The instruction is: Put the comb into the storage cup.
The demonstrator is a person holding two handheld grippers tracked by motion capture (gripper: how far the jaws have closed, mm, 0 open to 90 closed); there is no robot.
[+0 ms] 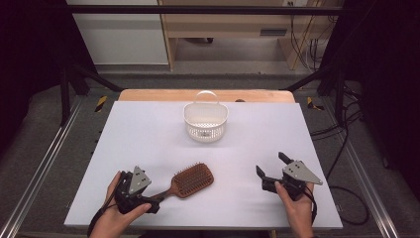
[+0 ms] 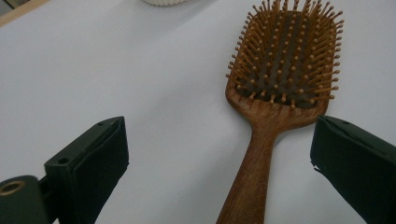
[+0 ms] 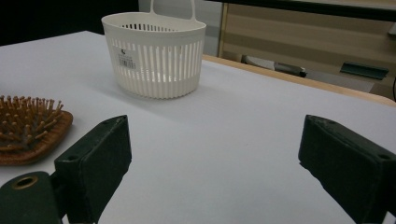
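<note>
A brown wooden paddle hairbrush [image 1: 190, 181] lies bristles up on the white table [image 1: 148, 134], its handle pointing toward the front left. My left gripper [image 1: 151, 198] is at the handle's end. In the left gripper view the brush [image 2: 285, 60] has its handle running between my left gripper's [image 2: 219, 135] wide-apart jaws, nearer the right one, and neither pad touches it. My right gripper [image 1: 271, 164] hovers open at the front right with nothing between its jaws. In the right gripper view, past that gripper [image 3: 215, 140], the brush head [image 3: 28, 130] is at the left.
A white slatted plastic basket [image 1: 205, 131] with a loop handle stands at the back middle of the table, seemingly empty; the basket [image 3: 154, 70] is ahead and left in the right gripper view. A wooden strip edges the table's far side [image 1: 205, 95].
</note>
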